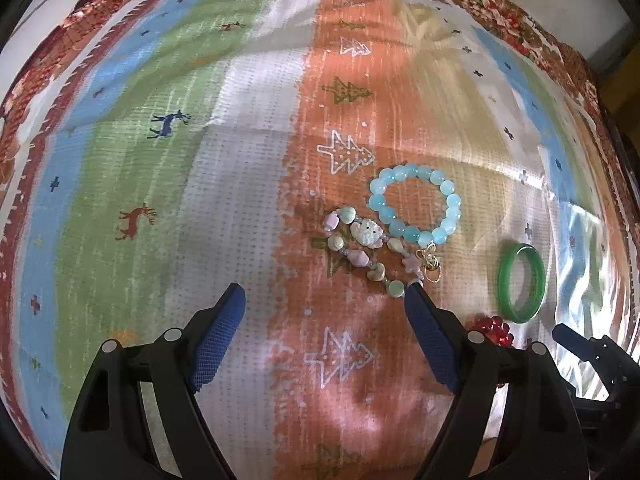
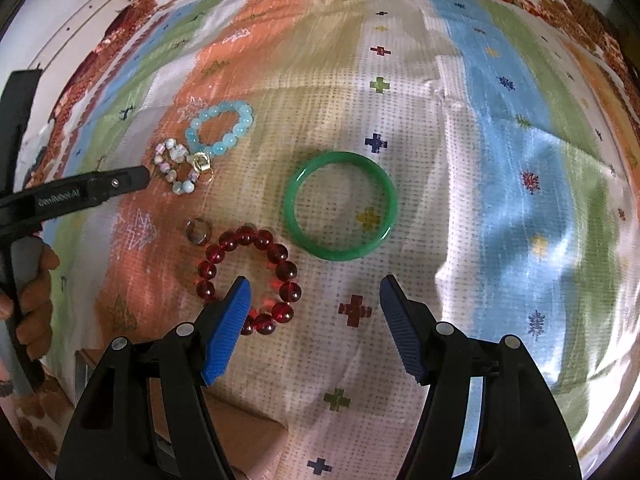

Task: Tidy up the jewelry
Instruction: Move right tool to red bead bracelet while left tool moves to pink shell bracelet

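Landmark: green bangle [image 2: 340, 206], flat on the patterned cloth [image 2: 440, 120].
- Red bead bracelet [image 2: 248, 280]: near it, partly covered by our right gripper [image 2: 316, 308], jaws apart, empty.
- Small ring [image 2: 197, 231]: just beyond the red beads, indistinct.
- Blue bead bracelet [image 1: 416, 204] and pastel charm bracelet [image 1: 360, 248]: farther off, touching.
- Left gripper [image 1: 324, 312]: parted, empty.

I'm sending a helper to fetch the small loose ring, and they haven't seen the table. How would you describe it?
On the patterned cloth, find the solid green bangle and the dark red bead bracelet just left of it. The small ring lies at that bracelet's upper left edge. It is one plain brownish band, far smaller than any bracelet and not beaded.
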The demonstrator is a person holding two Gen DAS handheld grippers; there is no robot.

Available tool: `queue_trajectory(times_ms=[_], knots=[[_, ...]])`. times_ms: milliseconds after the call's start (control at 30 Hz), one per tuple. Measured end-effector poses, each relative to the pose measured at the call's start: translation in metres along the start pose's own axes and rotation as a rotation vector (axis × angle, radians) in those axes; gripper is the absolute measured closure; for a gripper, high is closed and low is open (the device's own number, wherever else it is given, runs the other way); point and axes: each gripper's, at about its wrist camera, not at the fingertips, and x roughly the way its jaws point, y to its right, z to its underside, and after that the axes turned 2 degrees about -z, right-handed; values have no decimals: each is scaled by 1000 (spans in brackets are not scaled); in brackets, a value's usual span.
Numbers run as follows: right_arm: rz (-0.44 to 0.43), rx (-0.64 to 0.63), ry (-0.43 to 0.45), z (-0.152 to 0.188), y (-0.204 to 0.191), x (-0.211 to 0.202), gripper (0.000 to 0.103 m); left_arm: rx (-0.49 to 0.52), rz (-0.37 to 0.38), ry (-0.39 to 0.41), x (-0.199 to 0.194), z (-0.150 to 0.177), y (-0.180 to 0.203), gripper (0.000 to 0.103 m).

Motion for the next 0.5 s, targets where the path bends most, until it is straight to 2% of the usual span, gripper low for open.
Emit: queue_trajectory(times_ms=[500], knots=[[6,-9,-55,-1,-1,22,37,23,-26,-21,20,-12,7,22]])
